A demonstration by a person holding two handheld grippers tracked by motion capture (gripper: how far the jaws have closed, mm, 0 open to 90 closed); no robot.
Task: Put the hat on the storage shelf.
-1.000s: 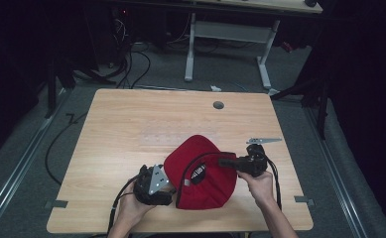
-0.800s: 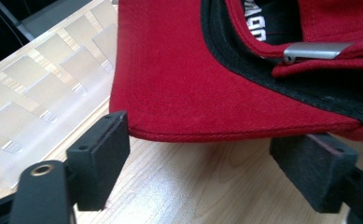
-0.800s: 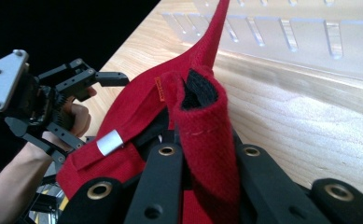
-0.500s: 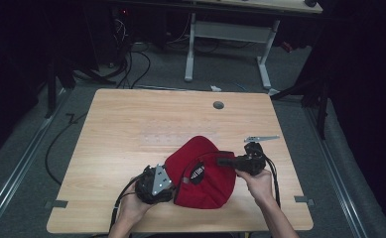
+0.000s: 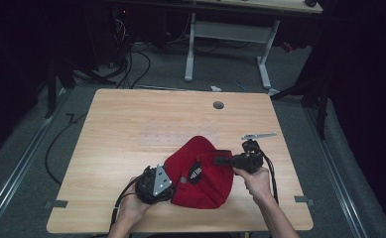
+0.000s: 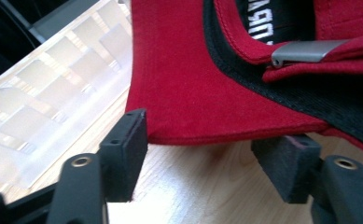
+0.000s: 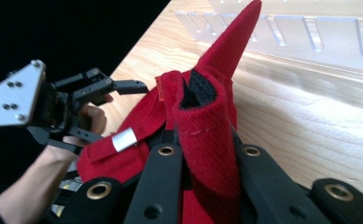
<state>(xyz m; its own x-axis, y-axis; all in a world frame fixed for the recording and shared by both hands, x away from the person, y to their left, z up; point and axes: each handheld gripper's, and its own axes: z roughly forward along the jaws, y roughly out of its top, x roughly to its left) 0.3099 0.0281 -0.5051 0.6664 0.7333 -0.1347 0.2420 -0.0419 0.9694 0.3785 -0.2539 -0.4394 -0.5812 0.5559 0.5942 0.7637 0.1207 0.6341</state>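
A red cap (image 5: 200, 171) with a black inner band lies on the wooden table (image 5: 131, 134), near the front edge. My left gripper (image 5: 173, 184) is at the cap's left side. In the left gripper view it (image 6: 207, 149) is open, with the cap's rim (image 6: 184, 84) lying just between the pads (image 6: 128, 140). A silver buckle (image 6: 305, 50) shows on the cap's strap. My right gripper (image 5: 218, 160) reaches in from the right and is shut on a raised fold of the cap (image 7: 202, 121).
A thin metal strip (image 5: 259, 135) lies on the table just beyond the right gripper. A round cable hole (image 5: 218, 105) sits near the far edge. Cables (image 5: 56, 144) trail on the floor at the left, and a desk frame (image 5: 230, 34) stands behind.
The right gripper has drawn the cap's fold slightly to the left, and the cap has changed shape a little. The left gripper has stayed at the cap's rim.
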